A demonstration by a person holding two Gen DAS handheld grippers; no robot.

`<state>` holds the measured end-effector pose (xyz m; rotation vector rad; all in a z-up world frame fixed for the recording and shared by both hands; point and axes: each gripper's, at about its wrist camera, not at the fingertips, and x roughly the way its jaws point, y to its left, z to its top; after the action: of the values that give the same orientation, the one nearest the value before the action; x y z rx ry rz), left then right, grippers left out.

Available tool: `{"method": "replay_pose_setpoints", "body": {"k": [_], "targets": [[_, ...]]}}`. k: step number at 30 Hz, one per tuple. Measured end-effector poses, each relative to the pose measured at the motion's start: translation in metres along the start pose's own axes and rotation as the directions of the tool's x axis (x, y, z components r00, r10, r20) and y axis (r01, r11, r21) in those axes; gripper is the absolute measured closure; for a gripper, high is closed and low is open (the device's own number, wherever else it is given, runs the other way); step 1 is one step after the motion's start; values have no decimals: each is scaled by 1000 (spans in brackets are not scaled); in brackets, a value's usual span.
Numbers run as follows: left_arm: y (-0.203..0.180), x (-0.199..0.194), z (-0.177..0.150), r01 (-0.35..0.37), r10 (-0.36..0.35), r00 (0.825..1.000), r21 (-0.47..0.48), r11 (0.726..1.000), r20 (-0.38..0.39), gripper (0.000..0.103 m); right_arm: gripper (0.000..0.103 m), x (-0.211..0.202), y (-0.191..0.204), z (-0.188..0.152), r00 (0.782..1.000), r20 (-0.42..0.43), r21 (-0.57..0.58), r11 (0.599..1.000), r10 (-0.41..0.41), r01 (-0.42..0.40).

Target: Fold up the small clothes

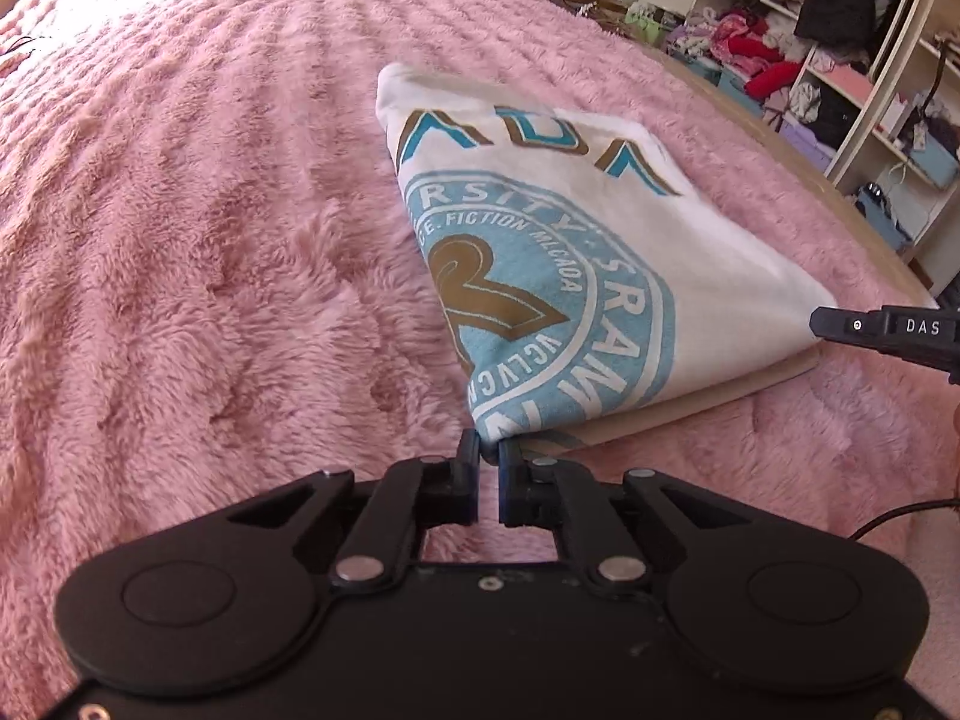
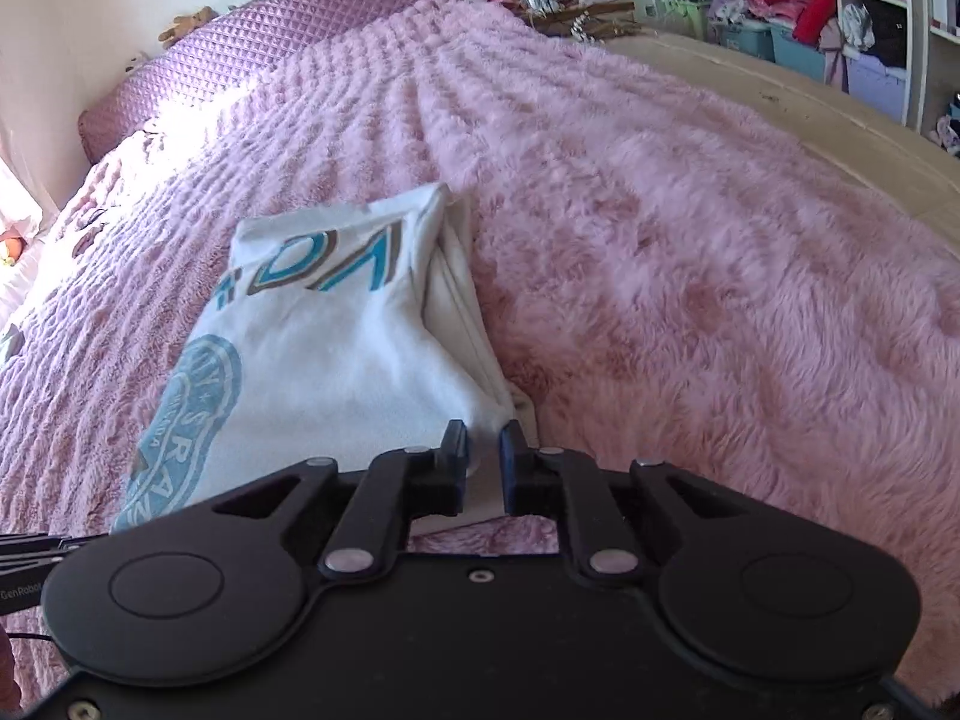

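**Fold mid-way: both near corners pinched, final fold pending**

Left gripper (image 1: 489, 450): nearly closed, pinching the near-left corner of the white T-shirt (image 1: 540, 228). Shirt lies on the pink fluffy bedspread (image 1: 210, 270), already narrowed into a long panel, print side up, sides look tucked under. A tan layer (image 1: 720, 387) shows beneath the near edge; can't tell if it's a folding board or fabric.

Right gripper (image 2: 485, 450): narrow gap, clamped on the near-right corner, stacked layers visible along that edge.

Judgement: lengthwise folds done; crosswise fold toward the far end remains.

Hidden: shirt underside, sleeves, collar. Shelves (image 1: 840, 60) in background cluttered, contents unclear.
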<state>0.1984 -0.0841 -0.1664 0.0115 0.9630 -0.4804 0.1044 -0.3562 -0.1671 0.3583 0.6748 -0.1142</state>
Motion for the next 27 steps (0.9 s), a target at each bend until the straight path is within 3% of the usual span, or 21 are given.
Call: {"method": "replay_pose_setpoints", "body": {"k": [2, 5, 11, 14, 16, 18, 22, 25, 27], "targets": [[1, 16, -4, -18, 18, 999, 12, 1000, -29, 98, 96, 16, -6, -10, 999, -38, 27, 1000, -9, 10], [6, 27, -11, -18, 18, 999, -19, 1000, -34, 97, 96, 16, -8, -17, 1000, -15, 34, 999, -8, 8], [16, 9, -13, -38, 35, 999, -66, 997, -42, 99, 96, 13, -10, -12, 1000, -16, 52, 999, 1, 0], [26, -16, -10, 27, -25, 1000, -126, 992, 15, 98, 90, 7, -7, -11, 1000, -6, 43, 999, -5, 5], [29, -29, -4, 73, -62, 995, -154, 985, 74, 96, 78, -5, -1, -11, 998, 43, 5, 999, -40, 40], [29, -34, 5, 136, -114, 985, -180, 974, 127, 94, 76, -18, 7, -11, 992, 106, -31, 997, -64, 68], [19, -16, 19, 177, -156, 981, -191, 965, 118, 91, 71, -34, 23, -7, 978, 203, -103, 994, 53, -32], [13, 11, 25, 209, -199, 978, -227, 951, 68, 90, 69, -18, 31, -6, 985, 161, -153, 987, 64, -39], [7, 23, 21, 183, -180, 983, -239, 953, 37, 90, 69, -2, 31, -7, 995, 84, -156, 987, 50, -36]]}}
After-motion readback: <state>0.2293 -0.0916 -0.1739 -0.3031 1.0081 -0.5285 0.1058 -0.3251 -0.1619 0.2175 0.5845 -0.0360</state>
